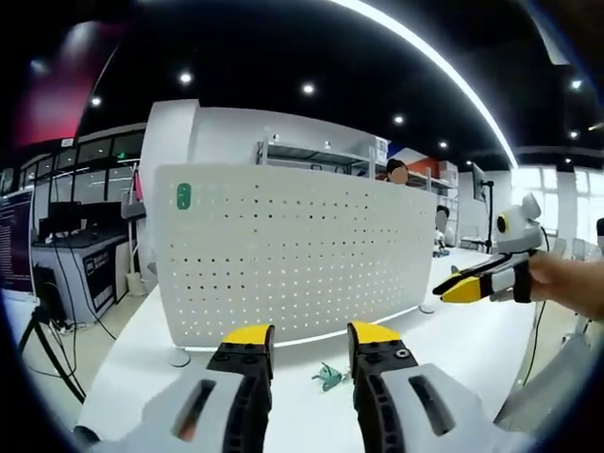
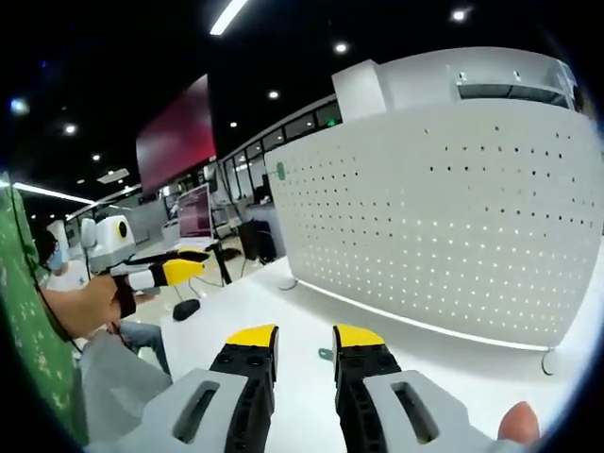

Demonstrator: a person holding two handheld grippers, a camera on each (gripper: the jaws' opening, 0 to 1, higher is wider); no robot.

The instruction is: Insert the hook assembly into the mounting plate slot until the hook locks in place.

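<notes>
Hook: small, teal, lying on table.

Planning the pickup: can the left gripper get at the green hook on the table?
Probably yes: the left gripper is open, the green hook lies on the white table just ahead between its jaws, nothing between.

White perforated mounting plate standing upright on a white table. A green tag sits at the plate's upper corner. In front of the plate, a small teal hook assembly lies on the table, seen between the spread yellow-tipped jaws of the left gripper. Beside the plate's far edge, the right gripper, held by a hand, hovers above the table
</notes>
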